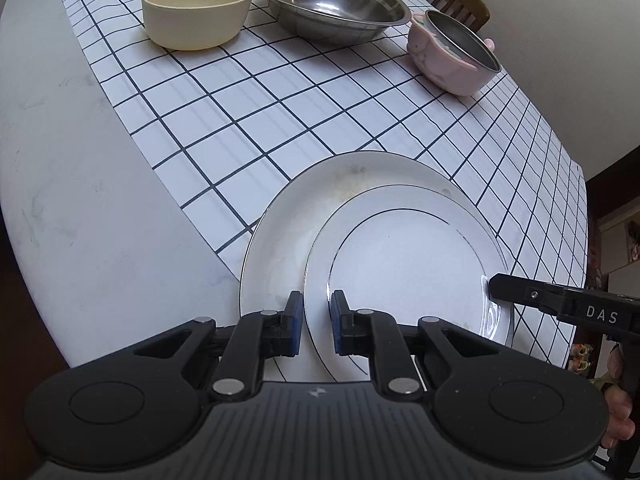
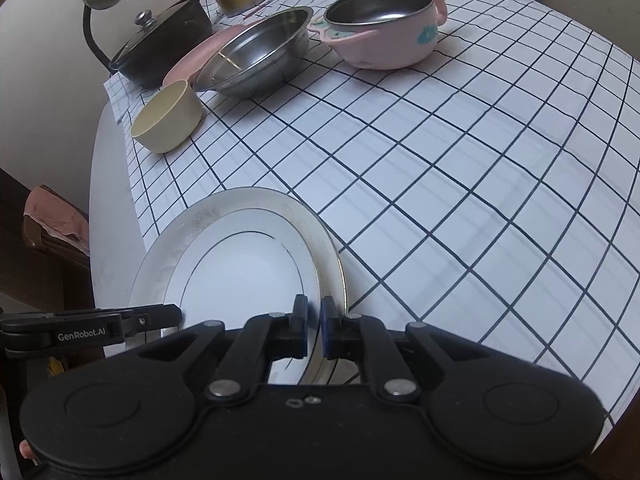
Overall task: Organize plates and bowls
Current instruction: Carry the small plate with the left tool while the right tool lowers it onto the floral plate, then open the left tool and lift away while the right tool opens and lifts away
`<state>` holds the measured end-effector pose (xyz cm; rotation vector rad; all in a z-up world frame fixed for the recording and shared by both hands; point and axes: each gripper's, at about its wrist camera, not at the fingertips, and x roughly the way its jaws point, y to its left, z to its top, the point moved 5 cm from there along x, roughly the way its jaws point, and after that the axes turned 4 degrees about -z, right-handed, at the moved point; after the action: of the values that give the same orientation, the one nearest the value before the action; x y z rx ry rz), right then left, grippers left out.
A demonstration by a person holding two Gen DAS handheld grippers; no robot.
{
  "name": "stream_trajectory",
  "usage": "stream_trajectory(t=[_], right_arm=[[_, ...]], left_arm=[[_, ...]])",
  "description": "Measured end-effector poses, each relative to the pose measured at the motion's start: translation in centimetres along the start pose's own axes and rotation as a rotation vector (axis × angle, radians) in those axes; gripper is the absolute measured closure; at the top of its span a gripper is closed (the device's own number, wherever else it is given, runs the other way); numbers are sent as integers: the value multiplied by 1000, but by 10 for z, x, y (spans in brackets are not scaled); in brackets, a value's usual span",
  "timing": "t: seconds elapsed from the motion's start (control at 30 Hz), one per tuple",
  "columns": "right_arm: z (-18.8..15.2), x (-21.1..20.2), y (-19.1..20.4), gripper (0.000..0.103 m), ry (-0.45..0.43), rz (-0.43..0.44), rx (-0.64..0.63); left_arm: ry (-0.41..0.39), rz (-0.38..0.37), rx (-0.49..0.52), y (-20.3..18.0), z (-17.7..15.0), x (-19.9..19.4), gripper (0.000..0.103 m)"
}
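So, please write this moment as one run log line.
left gripper: shut on small plate | right gripper: same | large plate: underneath

White plates point(image 1: 408, 248) with thin dark rim lines, white tablecloth point(image 1: 280, 120) with a black grid, cream bowl point(image 1: 198, 8), pink pot point(image 2: 384, 28) with a blue flower print.

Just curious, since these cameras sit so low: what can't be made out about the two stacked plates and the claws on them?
- Small plate: near rim hidden by the left claw, left view.
- Big plate: near edge hidden behind the right claw, right view.
- Whether the small plate rests on the big one or hangs above: neither view shows it.
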<state>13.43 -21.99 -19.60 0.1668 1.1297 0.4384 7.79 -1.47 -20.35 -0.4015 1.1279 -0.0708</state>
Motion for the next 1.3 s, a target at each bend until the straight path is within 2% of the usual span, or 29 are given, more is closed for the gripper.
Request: stream_trajectory(t=[0.2,0.43,0.73,0.87,1.03,1.3], right_arm=[[-2,4,0,96,9,6,8],[-2,11,1,95,21,19,24],[-2,18,7,95,25,11,11],[-3,13,11,84,13,-6,-16],[-4,-2,16,75,-9,-11,-50],[1,-50,40,57,-131,-22,-177]], left_arm=[[-5,10,18,2,2,-4,89],[-52,16,25,5,6,-22,89],[-92,34,86,-10,4,-33,89],[-103,32,99,-17,2,-37,89],[-128,40,140,-29,2,-47,89],[-187,50,193,-48,4,-70,89]])
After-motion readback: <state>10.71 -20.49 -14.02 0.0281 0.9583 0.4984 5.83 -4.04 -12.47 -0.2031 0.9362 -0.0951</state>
